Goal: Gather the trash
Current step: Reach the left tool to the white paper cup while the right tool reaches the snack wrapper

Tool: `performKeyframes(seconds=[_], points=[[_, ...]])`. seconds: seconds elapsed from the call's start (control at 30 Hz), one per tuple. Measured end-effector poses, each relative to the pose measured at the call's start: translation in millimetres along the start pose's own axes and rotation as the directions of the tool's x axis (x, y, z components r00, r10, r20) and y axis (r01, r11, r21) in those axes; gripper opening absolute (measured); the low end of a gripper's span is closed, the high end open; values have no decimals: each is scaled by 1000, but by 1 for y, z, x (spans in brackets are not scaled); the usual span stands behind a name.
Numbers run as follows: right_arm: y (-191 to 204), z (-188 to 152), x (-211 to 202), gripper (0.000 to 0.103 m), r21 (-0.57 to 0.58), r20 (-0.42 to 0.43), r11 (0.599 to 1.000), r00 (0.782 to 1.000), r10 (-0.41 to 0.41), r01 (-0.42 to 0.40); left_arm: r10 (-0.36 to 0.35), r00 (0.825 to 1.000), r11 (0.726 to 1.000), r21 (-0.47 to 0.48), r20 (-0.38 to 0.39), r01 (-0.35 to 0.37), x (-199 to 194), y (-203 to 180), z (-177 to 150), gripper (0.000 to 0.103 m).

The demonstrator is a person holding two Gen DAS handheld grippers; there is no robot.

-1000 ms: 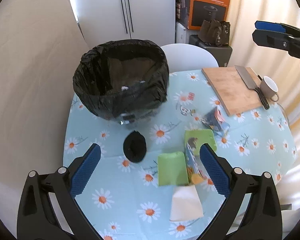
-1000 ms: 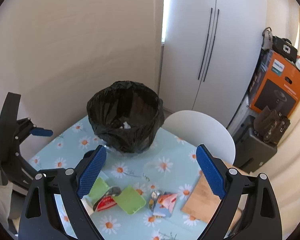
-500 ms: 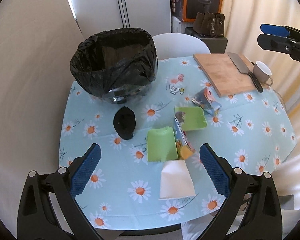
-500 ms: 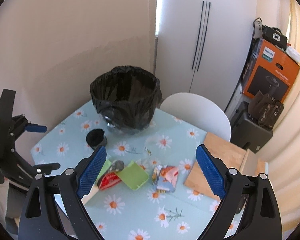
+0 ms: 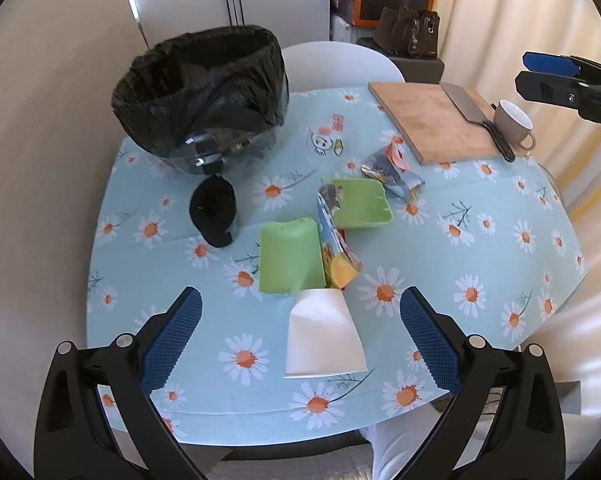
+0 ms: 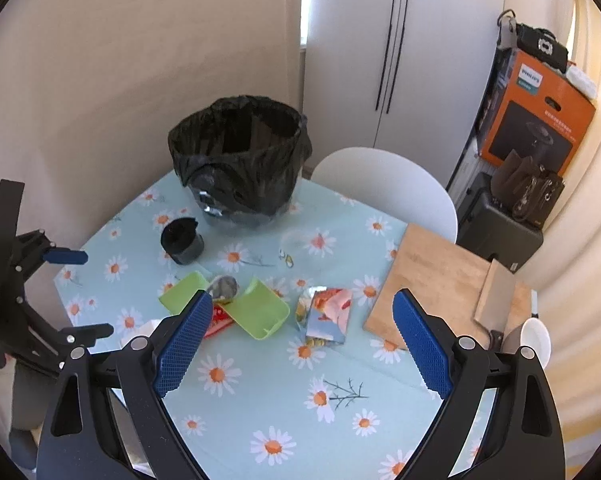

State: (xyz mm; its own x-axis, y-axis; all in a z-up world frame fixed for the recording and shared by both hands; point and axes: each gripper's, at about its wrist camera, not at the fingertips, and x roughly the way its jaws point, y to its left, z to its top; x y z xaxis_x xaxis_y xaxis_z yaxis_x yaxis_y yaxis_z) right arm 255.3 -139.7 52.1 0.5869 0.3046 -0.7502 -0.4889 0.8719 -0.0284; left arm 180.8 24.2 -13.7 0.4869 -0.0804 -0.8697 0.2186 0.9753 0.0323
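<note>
Black hand-held gripper [image 5: 300, 320], blue ribbed pads [image 5: 172, 336], silver screws.

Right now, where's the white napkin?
In the left wrist view the white napkin lies on the table's near edge, between the open left gripper's fingers, touching the overturned green tray just beyond it.

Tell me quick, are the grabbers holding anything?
Left gripper: open, holding nothing, above the table.
Right gripper: open, holding nothing too.
</note>
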Motion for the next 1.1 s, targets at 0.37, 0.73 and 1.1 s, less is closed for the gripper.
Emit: performKeyframes(seconds=[0.37, 0.73, 1.1], points=[[-19, -8, 59, 87, -31, -95, 999, 995, 41, -45, 12, 1000, 1000, 15, -16, -12, 26, -8, -11, 97], [-34, -25, 132, 87, -43, -231, 991, 966, 113, -126, -17, 993, 999, 41, -115, 22, 67, -29, -34, 97], [-44, -55, 191, 87, -78, -332, 979, 931, 151, -187, -29, 980, 999, -19, -196, 25, 107, -29, -55, 97]])
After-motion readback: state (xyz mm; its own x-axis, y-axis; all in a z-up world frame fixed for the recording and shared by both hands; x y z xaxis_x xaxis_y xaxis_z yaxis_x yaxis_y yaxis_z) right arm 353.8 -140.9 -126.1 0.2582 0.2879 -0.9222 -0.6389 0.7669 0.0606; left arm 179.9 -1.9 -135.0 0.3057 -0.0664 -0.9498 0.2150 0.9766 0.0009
